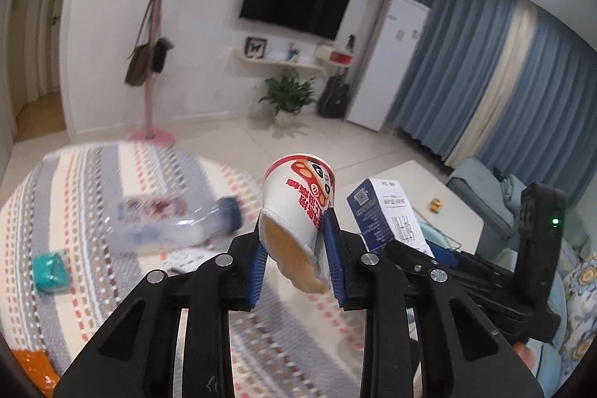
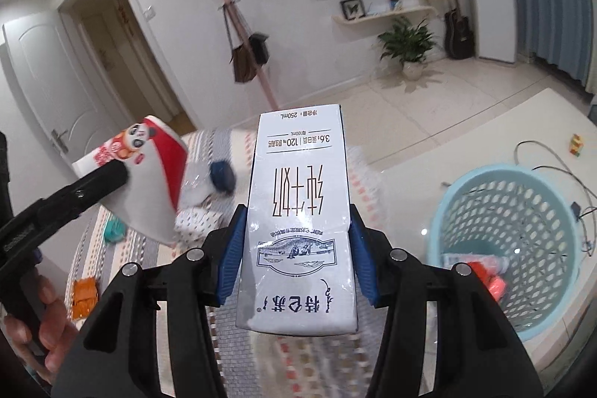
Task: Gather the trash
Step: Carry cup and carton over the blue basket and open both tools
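Observation:
My left gripper (image 1: 296, 248) is shut on a white and red paper cup (image 1: 294, 204) with a panda print, held above the striped rug. The cup also shows in the right wrist view (image 2: 145, 174). My right gripper (image 2: 294, 245) is shut on a white milk carton (image 2: 298, 211), held upside down in the air. The carton shows to the right of the cup in the left wrist view (image 1: 388, 215). A light blue perforated trash basket (image 2: 518, 230) stands at the right with an orange wrapper (image 2: 488, 278) inside.
On the striped rug (image 1: 74, 193) lie a clear plastic bottle (image 1: 168, 222) with a blue cap, a teal packet (image 1: 50, 269) and an orange wrapper (image 2: 84, 297). A white low table (image 1: 440, 207) and a sofa (image 1: 485, 189) stand at the right. A pink coat stand (image 1: 151, 133) is behind.

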`<state>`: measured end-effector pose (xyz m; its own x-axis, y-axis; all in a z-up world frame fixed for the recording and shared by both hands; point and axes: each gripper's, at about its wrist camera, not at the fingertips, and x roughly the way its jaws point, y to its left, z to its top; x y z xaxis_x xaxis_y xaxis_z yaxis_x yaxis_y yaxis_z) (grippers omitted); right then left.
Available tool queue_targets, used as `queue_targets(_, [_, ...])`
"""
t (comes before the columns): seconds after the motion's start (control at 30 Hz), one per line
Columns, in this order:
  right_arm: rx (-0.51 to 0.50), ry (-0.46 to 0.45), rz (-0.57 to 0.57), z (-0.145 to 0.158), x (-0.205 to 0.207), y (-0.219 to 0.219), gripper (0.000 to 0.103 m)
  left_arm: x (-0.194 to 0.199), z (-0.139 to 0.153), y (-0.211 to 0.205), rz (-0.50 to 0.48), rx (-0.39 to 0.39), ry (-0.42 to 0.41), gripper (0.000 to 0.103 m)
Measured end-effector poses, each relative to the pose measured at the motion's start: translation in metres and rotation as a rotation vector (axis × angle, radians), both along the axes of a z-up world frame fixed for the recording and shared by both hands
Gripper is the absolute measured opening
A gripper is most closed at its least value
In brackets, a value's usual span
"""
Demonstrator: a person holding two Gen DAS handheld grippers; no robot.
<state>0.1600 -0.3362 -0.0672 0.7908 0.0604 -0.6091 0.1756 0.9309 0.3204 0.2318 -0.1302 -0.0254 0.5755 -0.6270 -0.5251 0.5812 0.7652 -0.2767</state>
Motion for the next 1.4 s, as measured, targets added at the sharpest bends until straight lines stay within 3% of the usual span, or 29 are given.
queue_targets(0.2, [-0.041,-0.031,-0.099,0.012,-0.028,-0.036,0.048,-0.021,0.014,-0.045,-0.087,-0.012,-0.040,0.027])
queue_targets(0.37, [-0.051,-0.023,-0.195,0.008,-0.051,-0.078,0.048,-0.033,0.010,-0.101,-0.174,0.008,-0.039,0.027])
queue_targets(0.6, [-0.016,0.031,-0.331,-0.018,-0.072,-0.143,0.048,-0.042,-0.015,-0.171,-0.276,0.065,-0.011,0.027])
queue_targets(0.8, [0.004,0.087,-0.405,-0.050,-0.087,-0.183,0.049,-0.042,-0.053,-0.222,-0.320,0.137,0.055,0.027])
queue_targets(1.13, [0.057,0.186,-0.441,-0.099,-0.089,-0.216,0.049,-0.029,-0.108,-0.261,-0.343,0.217,0.183,0.027])
queue_targets(1.27, [0.082,0.225,-0.446,-0.113,-0.087,-0.225,0.049,-0.025,-0.120,-0.268,-0.342,0.234,0.228,0.032])
queue_targets(1.4, [0.101,0.225,-0.448,-0.116,-0.090,-0.229,0.050,-0.027,-0.119,-0.266,-0.343,0.230,0.213,0.047])
